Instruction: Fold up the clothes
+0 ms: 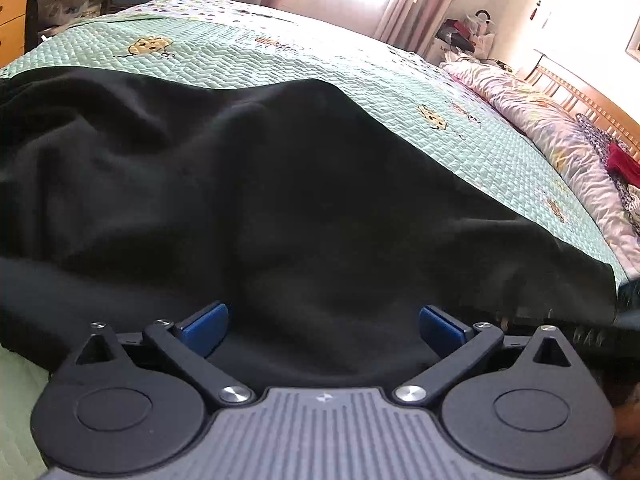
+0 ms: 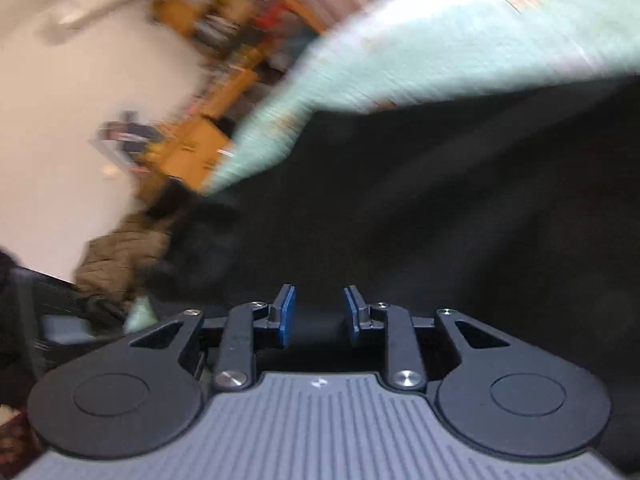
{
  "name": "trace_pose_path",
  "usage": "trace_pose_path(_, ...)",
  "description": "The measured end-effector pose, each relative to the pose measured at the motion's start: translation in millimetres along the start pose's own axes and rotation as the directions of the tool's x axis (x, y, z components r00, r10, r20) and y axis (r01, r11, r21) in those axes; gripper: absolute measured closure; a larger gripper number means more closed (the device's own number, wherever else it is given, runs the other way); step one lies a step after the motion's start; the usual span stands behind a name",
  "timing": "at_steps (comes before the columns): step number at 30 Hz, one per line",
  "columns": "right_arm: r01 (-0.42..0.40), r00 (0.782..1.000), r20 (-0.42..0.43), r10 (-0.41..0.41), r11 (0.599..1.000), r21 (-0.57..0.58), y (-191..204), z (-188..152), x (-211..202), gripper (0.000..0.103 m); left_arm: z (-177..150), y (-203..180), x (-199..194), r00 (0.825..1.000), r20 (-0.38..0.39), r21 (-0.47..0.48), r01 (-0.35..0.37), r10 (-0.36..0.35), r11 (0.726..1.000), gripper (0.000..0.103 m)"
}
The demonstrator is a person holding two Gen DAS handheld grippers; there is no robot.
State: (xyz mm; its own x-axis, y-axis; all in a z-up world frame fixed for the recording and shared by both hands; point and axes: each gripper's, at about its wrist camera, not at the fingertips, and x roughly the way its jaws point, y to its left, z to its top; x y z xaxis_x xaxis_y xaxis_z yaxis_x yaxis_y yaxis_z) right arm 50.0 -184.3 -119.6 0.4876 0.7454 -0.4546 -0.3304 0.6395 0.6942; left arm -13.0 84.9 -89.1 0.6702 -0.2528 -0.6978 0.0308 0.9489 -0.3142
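A black garment (image 1: 248, 200) lies spread in loose wrinkles over the near part of a mint-green quilted bedspread (image 1: 280, 52), filling the left wrist view from nine o'clock across to four o'clock. The left gripper (image 1: 323, 322) hangs over its near edge at six o'clock with its blue pads (image 1: 208, 326) spread wide, dark cloth showing between them but neither pad pressing on it. In the blurred right wrist view the same black garment (image 2: 440, 208) fills the three o'clock side. The right gripper (image 2: 319, 316) stands narrowly parted, nothing clamped. A rumpled pink quilt (image 1: 532, 120) lies towards two o'clock.
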Motion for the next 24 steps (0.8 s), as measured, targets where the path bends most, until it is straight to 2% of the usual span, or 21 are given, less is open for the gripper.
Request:
trace_pose_path(1, 0.009, 1.000, -0.008, -0.009, 0.999, 0.034, -11, -7, 0, 0.086, 0, 0, 0, 1.000, 0.001, 0.002, 0.001, -0.001, 1.000, 0.001)
trace_pose_path(2, 0.022, 1.000, 0.003, -0.022, 0.999, 0.045, -14, -9, -9, 0.089, 0, 0, 0, 1.000, 0.000, 0.002, -0.001, 0.001, 1.000, 0.001)
trace_pose_path(4, 0.047, 0.999, 0.024, -0.049, 0.997, 0.065, -20, -13, -28, 0.088, 1, 0, 0, 1.000, -0.002, 0.003, -0.006, 0.006, 1.000, 0.001)
trace_pose_path(6, 0.101, 0.993, 0.055, -0.103, 0.994, 0.039, -14, -10, -47, 0.081, 3, 0, 0, 1.000, -0.001, -0.002, -0.011, 0.011, 1.000, 0.001)
trace_pose_path(9, 0.079, 0.987, 0.142, -0.082, 0.997, 0.021, -6, -4, -68, 0.075, 6, -1, 0, 1.000, 0.003, -0.030, -0.016, 0.016, 0.999, 0.001)
trace_pose_path(10, 0.071, 0.982, 0.172, -0.074, 0.997, 0.021, -6, -3, -73, 0.071, 7, -2, -2, 1.000, 0.004, -0.038, -0.015, 0.015, 0.999, 0.001)
trace_pose_path(12, 0.055, 0.975, 0.212, -0.063, 0.997, 0.044, -16, 1, -77, 0.056, 10, -5, -5, 1.000, 0.005, -0.053, -0.011, 0.012, 0.999, 0.004)
trace_pose_path(13, 0.058, 0.974, 0.215, -0.077, 0.994, 0.094, -30, -2, -76, 0.047, 11, -8, -8, 1.000, 0.009, -0.058, -0.007, 0.008, 0.998, 0.005)
trace_pose_path(14, 0.061, 0.972, 0.216, -0.091, 0.988, 0.143, -43, -4, -74, 0.046, 13, -10, -11, 1.000, 0.013, -0.062, -0.004, 0.004, 0.998, 0.005)
trace_pose_path(15, 0.054, 0.971, 0.217, -0.097, 0.978, 0.199, -59, -9, -74, 0.049, 14, -15, -14, 1.000, 0.021, -0.059, 0.003, -0.001, 0.998, 0.005)
trace_pose_path(16, 0.045, 0.971, 0.218, -0.103, 0.966, 0.253, -74, -15, -74, 0.066, 16, -21, -17, 1.000, 0.030, -0.045, 0.009, -0.008, 0.999, 0.005)
trace_pose_path(17, 0.027, 0.968, 0.233, -0.091, 0.964, 0.265, -85, -18, -83, 0.076, 19, -30, -19, 0.999, 0.038, -0.017, 0.015, -0.014, 1.000, 0.005)
trace_pose_path(21, 0.088, 0.952, 0.263, -0.158, 0.962, 0.260, -82, -17, -101, 0.074, 25, -74, -12, 0.996, 0.030, 0.113, 0.075, -0.079, 0.991, 0.005)
trace_pose_path(24, 0.129, 0.937, 0.299, -0.181, 0.974, 0.184, -65, -11, -108, 0.066, 25, -105, 11, 0.991, -0.025, 0.172, 0.135, -0.132, 0.976, 0.005)
